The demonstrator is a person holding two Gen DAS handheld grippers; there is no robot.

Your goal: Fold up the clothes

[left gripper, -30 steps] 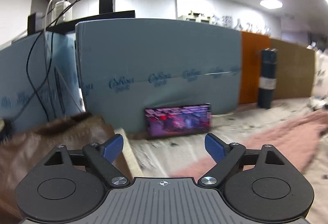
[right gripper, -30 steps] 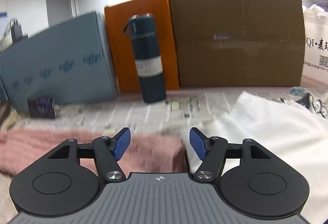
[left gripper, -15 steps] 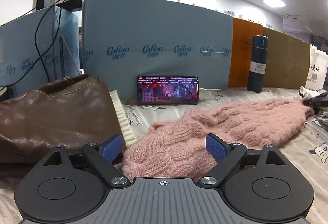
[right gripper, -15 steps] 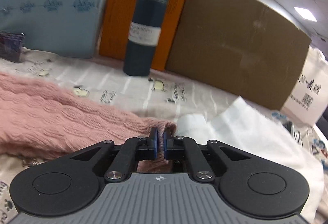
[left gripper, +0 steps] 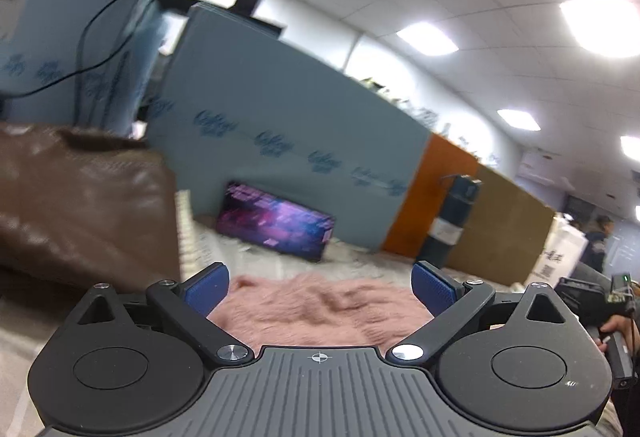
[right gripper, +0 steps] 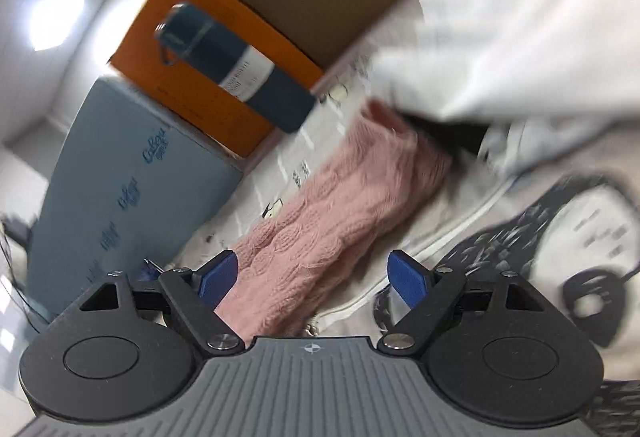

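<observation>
Opening on both sides: left tool (left gripper: 320, 287) and right tool (right gripper: 314, 275), nothing pinched. Pink knit sweater (right gripper: 340, 205) lying flat on the desk (right gripper: 280, 165), stretching between the 2 tools. Best to lower onto 1 edge each, pinch only the top layer, lift evenly.

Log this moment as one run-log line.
task: fold clothes | left tongs: opening, nothing gripped | right tongs: opening, nothing gripped | pink knit sweater: lying on cloth, between both tongs' pads
</observation>
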